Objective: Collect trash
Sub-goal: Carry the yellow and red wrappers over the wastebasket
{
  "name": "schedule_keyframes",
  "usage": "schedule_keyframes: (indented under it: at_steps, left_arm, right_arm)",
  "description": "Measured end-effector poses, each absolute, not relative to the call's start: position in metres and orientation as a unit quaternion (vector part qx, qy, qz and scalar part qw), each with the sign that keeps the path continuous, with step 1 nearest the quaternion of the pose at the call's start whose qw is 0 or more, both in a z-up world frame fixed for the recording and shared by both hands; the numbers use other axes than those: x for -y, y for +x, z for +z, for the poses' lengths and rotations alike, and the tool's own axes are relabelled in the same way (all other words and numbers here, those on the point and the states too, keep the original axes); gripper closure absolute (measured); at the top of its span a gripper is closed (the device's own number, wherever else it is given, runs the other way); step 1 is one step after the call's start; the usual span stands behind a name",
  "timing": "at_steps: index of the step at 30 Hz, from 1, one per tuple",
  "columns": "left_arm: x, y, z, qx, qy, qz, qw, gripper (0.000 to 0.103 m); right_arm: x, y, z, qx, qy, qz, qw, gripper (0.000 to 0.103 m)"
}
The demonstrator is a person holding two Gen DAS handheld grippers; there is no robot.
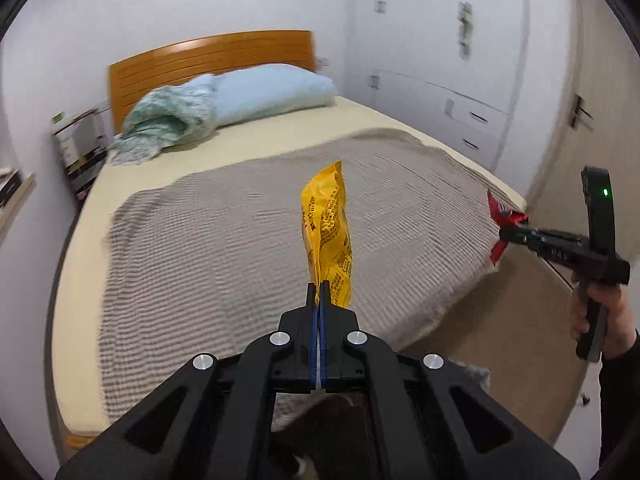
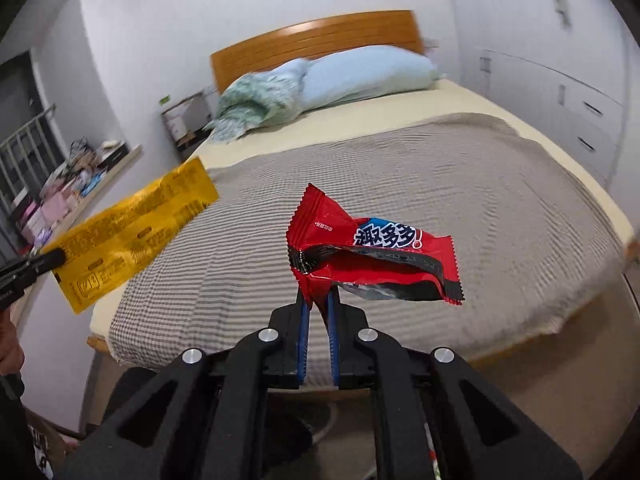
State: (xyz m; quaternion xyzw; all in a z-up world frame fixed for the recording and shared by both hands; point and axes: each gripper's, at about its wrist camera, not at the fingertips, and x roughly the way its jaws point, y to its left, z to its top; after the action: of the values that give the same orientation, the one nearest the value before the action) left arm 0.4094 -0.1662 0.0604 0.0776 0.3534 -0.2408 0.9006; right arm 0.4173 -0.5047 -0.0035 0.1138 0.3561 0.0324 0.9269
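Yellow wrapper (image 1: 328, 236), glossy crinkled foil, clenched in left gripper (image 1: 319, 290) jaws, red wrapper (image 2: 372, 256) pinched in right gripper (image 2: 318, 300).

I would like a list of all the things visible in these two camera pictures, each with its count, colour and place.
crinkled plastic snack wrapper: one, yellow, pinched in the left gripper, above the bed
torn foil candy wrapper: one, red, pinched in the right gripper
bed with wooden headboard: one, orange-brown, against the far wall
striped blanket: one, grey, over the cream mattress
soft pillow: one, light blue, at the headboard
crumpled cloth: one, green-white, beside the pillow
built-in wardrobe: one, white, beside the bed
left gripper: one, black, shut
right gripper: one, black, shut
hand: one, holds the right gripper's handle
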Motion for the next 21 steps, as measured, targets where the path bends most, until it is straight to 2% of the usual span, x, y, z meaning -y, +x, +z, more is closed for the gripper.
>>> schedule_keyframes:
  at_steps: [12,16,21]
  left_arm:
    - [0.300,0.351,0.009,-0.384,0.136,-0.365,0.837,0.103]
    - [0.344,0.334,-0.034,-0.414,0.160,-0.400,0.802,0.103]
    - [0.386,0.324,-0.091,-0.466,0.173,-0.418,0.760,0.103]
  right_arm:
    - [0.593,0.302,-0.088,-0.381,0.155,-0.072,0.909,0.094]
    - [0.610,0.282,-0.151,-0.421,0.189,-0.084,0.883,0.094]
    - [0.625,0.272,-0.275,-0.503,0.257,-0.089,0.821,0.094]
